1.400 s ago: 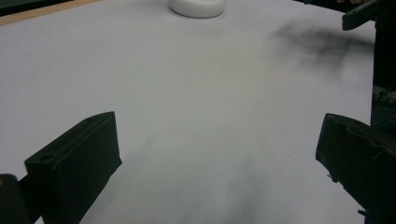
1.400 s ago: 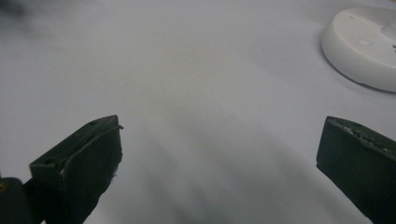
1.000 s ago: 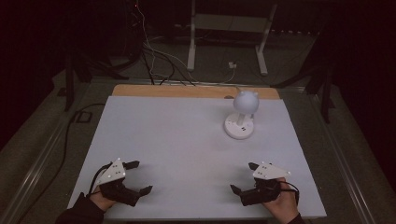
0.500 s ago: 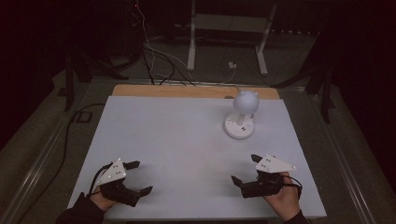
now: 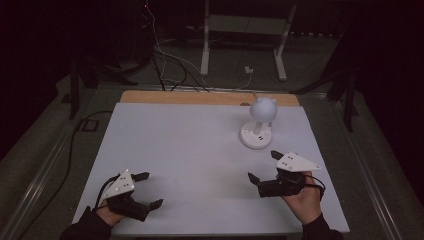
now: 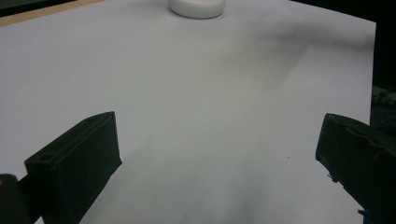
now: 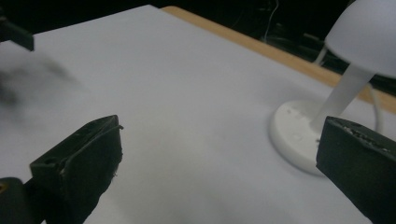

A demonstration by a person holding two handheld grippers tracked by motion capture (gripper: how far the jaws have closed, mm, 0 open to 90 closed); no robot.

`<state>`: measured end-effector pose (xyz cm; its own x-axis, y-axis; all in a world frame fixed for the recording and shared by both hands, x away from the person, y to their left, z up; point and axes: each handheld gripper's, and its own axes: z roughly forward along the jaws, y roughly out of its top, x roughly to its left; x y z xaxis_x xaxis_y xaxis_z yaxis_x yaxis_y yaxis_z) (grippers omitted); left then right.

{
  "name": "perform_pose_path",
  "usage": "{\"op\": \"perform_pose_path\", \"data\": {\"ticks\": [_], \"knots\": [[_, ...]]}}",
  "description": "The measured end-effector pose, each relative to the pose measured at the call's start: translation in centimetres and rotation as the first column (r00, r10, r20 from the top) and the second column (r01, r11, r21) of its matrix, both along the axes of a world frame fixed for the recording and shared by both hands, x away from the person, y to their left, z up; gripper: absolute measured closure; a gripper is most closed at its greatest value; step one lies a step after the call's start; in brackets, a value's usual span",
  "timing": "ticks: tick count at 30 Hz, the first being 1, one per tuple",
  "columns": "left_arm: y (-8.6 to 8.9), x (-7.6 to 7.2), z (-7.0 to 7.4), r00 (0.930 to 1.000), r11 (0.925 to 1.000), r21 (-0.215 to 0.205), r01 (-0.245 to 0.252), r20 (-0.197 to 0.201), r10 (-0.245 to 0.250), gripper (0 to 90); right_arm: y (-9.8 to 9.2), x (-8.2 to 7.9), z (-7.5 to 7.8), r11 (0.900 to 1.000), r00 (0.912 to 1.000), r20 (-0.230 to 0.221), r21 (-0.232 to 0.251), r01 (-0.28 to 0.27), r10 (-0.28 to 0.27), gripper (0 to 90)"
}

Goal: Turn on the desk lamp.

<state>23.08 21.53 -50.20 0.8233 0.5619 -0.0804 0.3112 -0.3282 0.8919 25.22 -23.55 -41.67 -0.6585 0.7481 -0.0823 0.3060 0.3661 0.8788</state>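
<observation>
Ahead of our right fingers (image 5: 263,167), spread wide and empty, stands the lamp (image 5: 259,123); left fingers (image 5: 148,189) likewise.

Smooth white plastic lamp (image 5: 258,125), matt white tabletop (image 5: 185,150).

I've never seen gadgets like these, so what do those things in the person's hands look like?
Each hand holds black tongs, left and right, with two blocky black jaws. A pale grey three-cornered plate dotted with small marks sits on top of each. A thin black cable loops from the left one. The sleeves are dark.
</observation>
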Motion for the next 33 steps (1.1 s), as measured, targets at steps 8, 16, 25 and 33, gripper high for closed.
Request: {"op": "perform_pose_path", "data": {"ticks": [8, 16, 25, 33], "knots": [[-0.1, 0.0, 0.0, 1.0, 1.0, 0.006, 0.007, -0.003, -0.007, 0.4, -0.2, 1.5, 0.6, 0.999, 0.9991, 0.01, 0.015, 0.04, -0.04, 0.1], [-0.1, 0.0, 0.0, 0.9999, 0.9999, 0.008, 0.011, -0.004, -0.011, 0.4, -0.3, 2.9, 0.5, 0.997, 0.9971, 0.002, 0.016, 0.076, -0.076, 0.1], [-0.2, -0.1, 0.0, 0.9999, 0.9999, 0.006, 0.011, -0.004, -0.011, 0.4, -0.1, 4.3, 0.6, 0.994, 0.9942, 0.006, 0.004, 0.107, -0.107, 0.1], [-0.2, -0.1, 0.0, 0.9999, 0.9999, 0.008, 0.012, -0.001, -0.012, 0.4, 0.3, 5.8, 0.8, 0.991, 0.9906, 0.013, 0.0, 0.136, -0.136, 0.1]]}}
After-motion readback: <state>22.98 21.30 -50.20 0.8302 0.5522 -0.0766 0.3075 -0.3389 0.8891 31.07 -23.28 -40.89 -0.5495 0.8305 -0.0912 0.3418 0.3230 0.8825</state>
